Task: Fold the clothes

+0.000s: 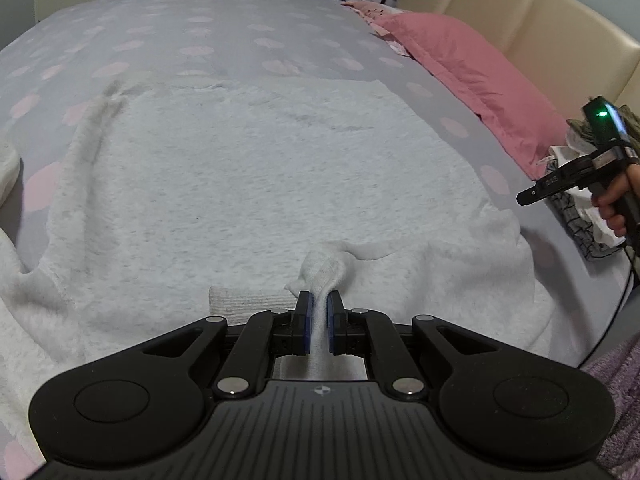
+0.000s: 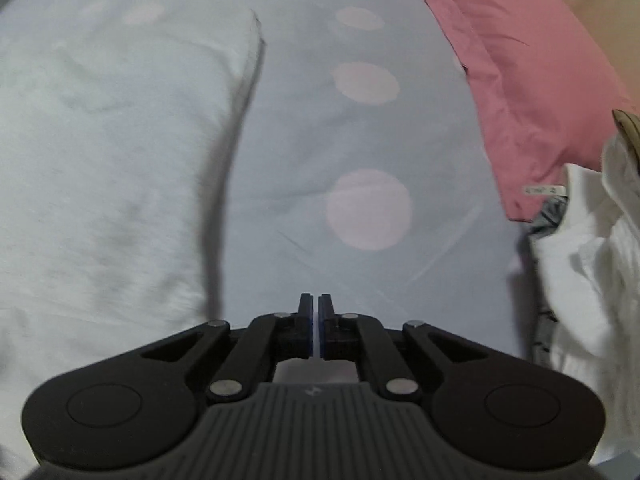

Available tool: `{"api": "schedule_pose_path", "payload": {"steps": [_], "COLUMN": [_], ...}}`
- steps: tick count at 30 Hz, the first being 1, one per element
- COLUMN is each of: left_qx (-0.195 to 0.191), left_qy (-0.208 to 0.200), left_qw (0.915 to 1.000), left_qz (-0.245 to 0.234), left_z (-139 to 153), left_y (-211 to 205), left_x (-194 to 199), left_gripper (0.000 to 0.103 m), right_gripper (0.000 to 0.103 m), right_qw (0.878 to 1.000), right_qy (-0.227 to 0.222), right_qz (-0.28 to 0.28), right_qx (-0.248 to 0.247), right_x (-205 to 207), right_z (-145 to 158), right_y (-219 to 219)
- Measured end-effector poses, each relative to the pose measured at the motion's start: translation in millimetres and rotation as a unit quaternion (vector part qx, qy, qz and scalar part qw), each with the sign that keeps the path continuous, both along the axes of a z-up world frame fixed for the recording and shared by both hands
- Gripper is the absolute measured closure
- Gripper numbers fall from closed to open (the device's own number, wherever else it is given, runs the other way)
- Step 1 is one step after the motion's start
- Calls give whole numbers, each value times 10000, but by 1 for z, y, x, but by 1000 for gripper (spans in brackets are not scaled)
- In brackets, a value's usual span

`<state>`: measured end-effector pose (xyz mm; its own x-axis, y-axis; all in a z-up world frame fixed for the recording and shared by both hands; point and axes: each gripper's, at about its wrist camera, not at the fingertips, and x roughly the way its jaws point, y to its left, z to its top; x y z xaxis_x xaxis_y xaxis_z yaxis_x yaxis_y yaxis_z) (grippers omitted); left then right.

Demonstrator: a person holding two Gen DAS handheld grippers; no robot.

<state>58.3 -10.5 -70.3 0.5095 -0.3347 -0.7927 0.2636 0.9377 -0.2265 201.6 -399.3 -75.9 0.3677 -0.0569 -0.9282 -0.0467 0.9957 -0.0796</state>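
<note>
Sweater point(image 1: 248, 184): white cloth, fluffy, matt pile; its cuff point(image 1: 248, 300) is a tighter ribbed knit.
Bedspread point(image 1: 224, 32): smooth, matt woven cloth, pale grey with printed pink spots.
Pillow point(image 1: 472, 76): pink cloth, smooth, with a slight sheen and fine creases.
Headboard point(image 1: 532, 20): cream padded covering, smooth, leather-like, faintly glossy.
Left gripper point(image 1: 319, 320): matt black plastic body with a ribbed grey panel, bright metal pivot pins, blue pads on the jaws.
Right gripper point(image 2: 319, 322): same finish.
Clothes pile point(image 2: 592, 280): crumpled white cloth, matt.
</note>
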Motion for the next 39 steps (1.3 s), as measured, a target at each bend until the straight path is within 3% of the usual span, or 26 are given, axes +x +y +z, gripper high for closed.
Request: {"api": "schedule_pose_path", "payload": {"steps": [1, 2, 3, 7, 15, 16, 18, 21, 27, 39], "left_qx": [43, 94, 143, 188, 73, 55, 11, -13, 81, 728], "left_qy": [5, 3, -1, -73, -308, -308, -321, -369, -443, -1316], "left_qw": [10000, 10000, 9999, 9996, 9993, 9993, 9992, 9989, 9986, 9886], "left_qz": [19, 33, 41, 176, 210, 220, 245, 285, 294, -70], "left_z": [-1, -1, -2, 0, 11, 11, 13, 16, 31, 94], "left_y": [0, 0, 0, 4, 4, 5, 6, 6, 2, -50], "left_x": [0, 0, -1, -1, -3, -3, -2, 0, 15, 93], "left_gripper": [98, 98, 98, 98, 99, 99, 99, 99, 100, 100], "right_gripper": [84, 61, 52, 53, 58, 59, 77, 86, 88, 89], "right_qw": [9999, 9993, 9982, 9920, 9800, 9801, 9825, 9873, 9907, 9883], "right_qy": [-35, -70, -106, -69, 272, 335, 400, 376, 352, 381], "right_qz": [-12, -52, -111, -239, -247, -226, -159, -61, 58, -17], "right_qx": [163, 357, 572, 1239, 1956, 1943, 1812, 1540, 1314, 1474], "right_x": [-1, -2, -2, -5, 4, 6, 9, 13, 16, 19], "right_z": [2, 3, 3, 1, -28, -31, -36, -36, -36, -42], "right_y": [0, 0, -1, -4, 5, 8, 15, 23, 32, 10]}}
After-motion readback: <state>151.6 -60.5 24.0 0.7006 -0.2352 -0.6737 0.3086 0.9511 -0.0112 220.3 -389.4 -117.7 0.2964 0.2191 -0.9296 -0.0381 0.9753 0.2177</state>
